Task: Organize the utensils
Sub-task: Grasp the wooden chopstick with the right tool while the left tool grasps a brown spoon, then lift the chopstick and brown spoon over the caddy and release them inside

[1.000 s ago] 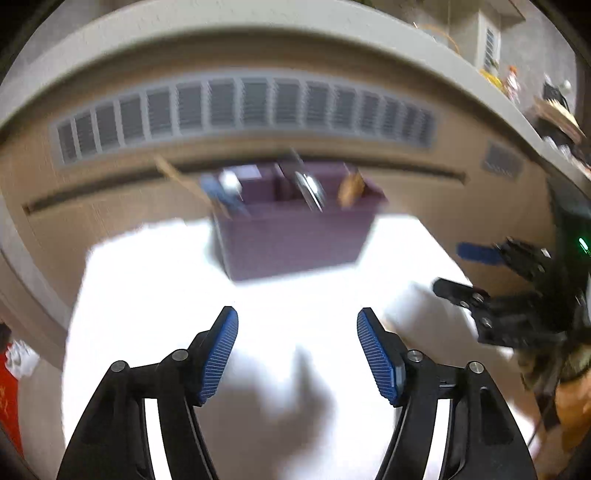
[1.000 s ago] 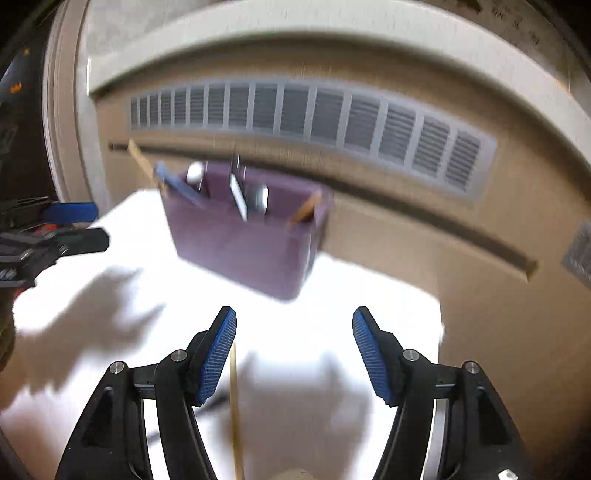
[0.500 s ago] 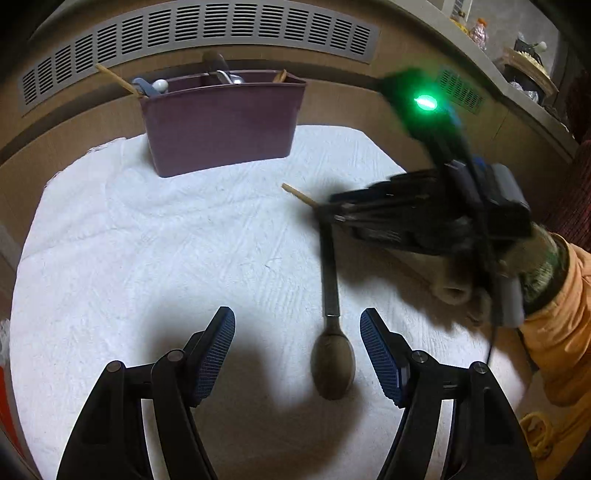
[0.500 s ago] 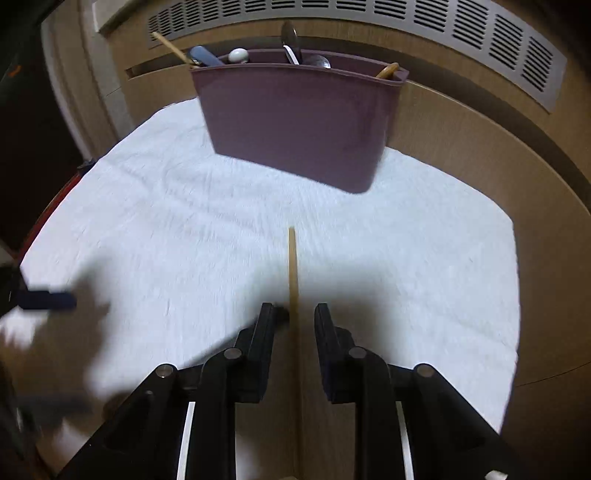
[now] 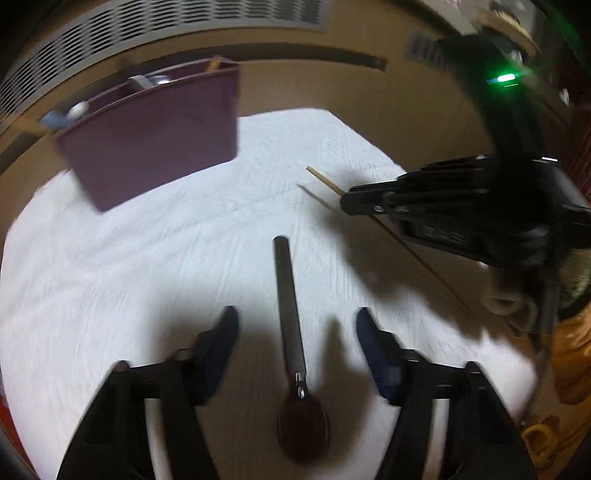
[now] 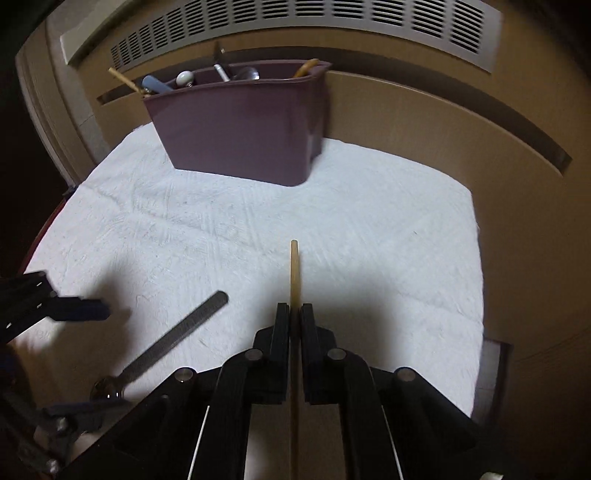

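A wooden chopstick (image 6: 294, 273) is clamped between the closed jaws of the right gripper (image 6: 294, 314), its free tip pointing toward twelve o'clock above a white cloth (image 6: 369, 229) in the right wrist view. In the left wrist view the same chopstick (image 5: 325, 181) is seen at two o'clock, projecting from the right gripper (image 5: 345, 201), with its thin shadow cast on the cloth (image 5: 129, 266) beneath.

The left gripper (image 5: 295, 332) is seen with its jaws apart and closing, a dark spoon (image 5: 291, 332) lying flat on the cloth between them; the pads are not yet pressed on it. The spoon's handle is pointed toward twelve o'clock and its bowl lies at six o'clock, near the camera. In the right wrist view the spoon (image 6: 177, 332) is found at eight o'clock, flanked by the left gripper's fingers (image 6: 79, 309).

A purple bin (image 6: 240, 125) is stood on the far part of the cloth at twelve o'clock, against a tan wall with a slatted vent (image 6: 295, 22). Several utensils (image 6: 221, 74) are propped upright inside it; which are which cannot be fully told. In the left wrist view the bin (image 5: 155, 133) is placed at eleven o'clock and is blurred.
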The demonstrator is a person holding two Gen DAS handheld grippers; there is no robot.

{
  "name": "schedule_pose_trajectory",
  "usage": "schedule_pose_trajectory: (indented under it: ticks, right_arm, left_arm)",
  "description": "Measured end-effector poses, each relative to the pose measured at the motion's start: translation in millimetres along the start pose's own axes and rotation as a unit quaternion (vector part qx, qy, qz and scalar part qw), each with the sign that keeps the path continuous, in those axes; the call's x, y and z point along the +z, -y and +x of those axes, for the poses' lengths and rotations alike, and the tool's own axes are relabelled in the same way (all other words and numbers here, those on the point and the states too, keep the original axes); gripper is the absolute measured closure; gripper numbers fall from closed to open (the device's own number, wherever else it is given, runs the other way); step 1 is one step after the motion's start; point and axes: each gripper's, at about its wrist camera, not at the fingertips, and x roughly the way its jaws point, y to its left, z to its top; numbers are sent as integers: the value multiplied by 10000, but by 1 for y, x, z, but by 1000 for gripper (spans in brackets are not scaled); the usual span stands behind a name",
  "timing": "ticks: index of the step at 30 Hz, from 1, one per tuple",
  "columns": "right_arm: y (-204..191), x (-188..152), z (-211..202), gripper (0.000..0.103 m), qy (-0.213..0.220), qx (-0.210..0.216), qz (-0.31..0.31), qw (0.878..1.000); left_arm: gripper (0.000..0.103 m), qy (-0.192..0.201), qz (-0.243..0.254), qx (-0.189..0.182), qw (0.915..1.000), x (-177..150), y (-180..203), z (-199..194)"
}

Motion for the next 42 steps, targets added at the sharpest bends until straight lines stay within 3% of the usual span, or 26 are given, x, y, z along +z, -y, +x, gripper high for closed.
schedule_pose_trajectory:
  ticks: [2,6,10,14,18,21,23,29,34,42]
  right_arm:
    - [7,-5,-6,97,30,47,76,10000]
    - [16,-10,-12,97,102,153,236,9996]
    - [17,-14,-8,97,100,209,280,9993]
    - [14,-13,-1,97,69,239,334,9991]
    - [11,-13,-3,97,85,281,384,9988]
    - [5,-12,-13,97,181,332,368,9986]
    - [2,-10,-22,97,293,358,325,9984]
    - [-14,9,-55,97,734,413,220,9962]
    - [-32,33,-87,97,1276,440,70,9908]
    - [-60,102,-158,97,2579,195,-368,9653]
  left_arm:
    - [68,-245,92,13,9997,12,1,15]
    - [69,-624,-35,-43,9980,23,-2,33]
    - [72,-845,65,157,9963,32,3,40]
    - [90,-818,31,331,9961,37,-1,43]
    - [91,-286,-92,548,9980,26,-1,31]
    - [91,255,-572,405,9972,16,-12,1]
    - [91,572,-873,369,9939,11,-22,-23]
    - [91,1491,-981,739,9812,8,-33,-89]
    - [91,2257,-1009,959,9642,24,-45,-140]
    - [91,3523,-810,1334,9228,85,-62,-214]
